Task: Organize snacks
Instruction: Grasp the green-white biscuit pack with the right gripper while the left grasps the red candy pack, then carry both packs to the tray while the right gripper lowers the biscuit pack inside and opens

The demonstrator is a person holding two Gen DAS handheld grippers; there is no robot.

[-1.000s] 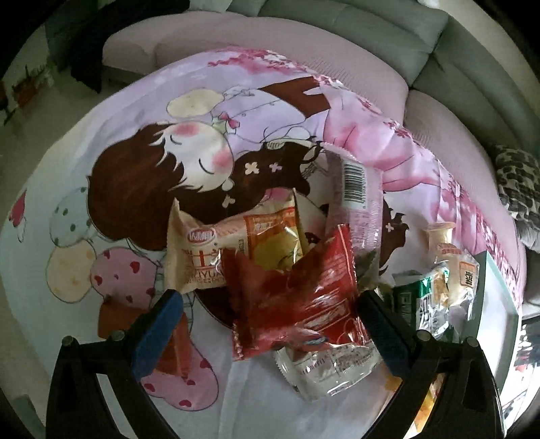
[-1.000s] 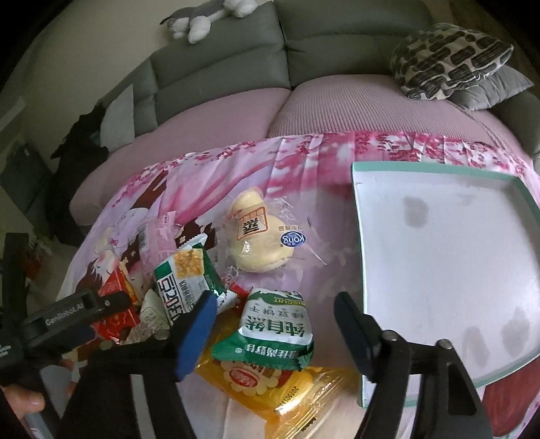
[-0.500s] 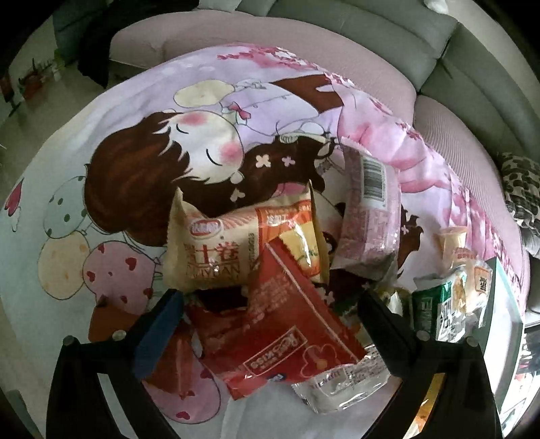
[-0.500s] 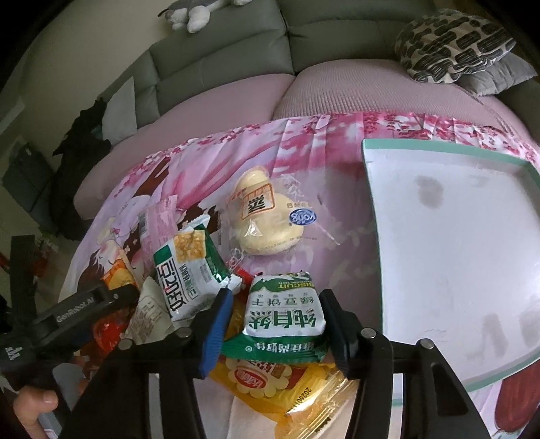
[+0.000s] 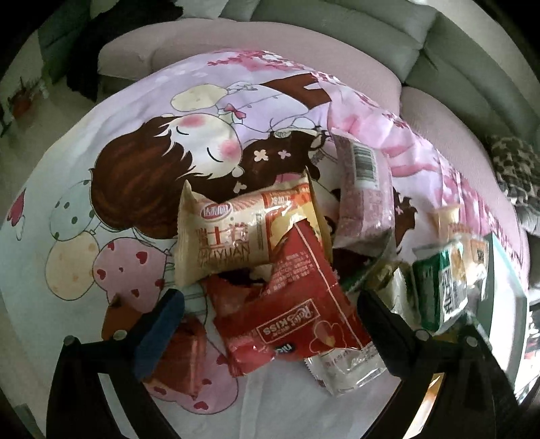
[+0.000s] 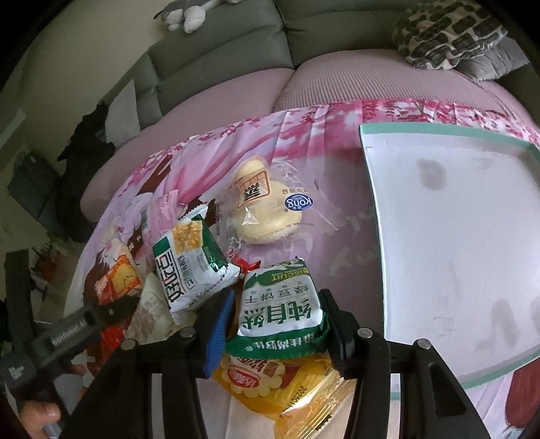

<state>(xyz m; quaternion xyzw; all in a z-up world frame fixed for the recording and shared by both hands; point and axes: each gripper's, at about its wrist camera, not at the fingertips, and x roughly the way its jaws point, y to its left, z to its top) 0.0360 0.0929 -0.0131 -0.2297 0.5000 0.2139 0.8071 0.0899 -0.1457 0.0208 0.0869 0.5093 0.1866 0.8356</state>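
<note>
Right tongs [image 6: 276,319] closing, green biscuit pack [image 6: 280,309] between pads; left tongs [image 5: 270,320] spread wide.

Behind, a grey sofa [image 6: 219,47] with a plush toy [image 6: 189,13], patterned cushion [image 6: 449,37], and cartoon-print cloth [image 5: 202,135] in front.
</note>
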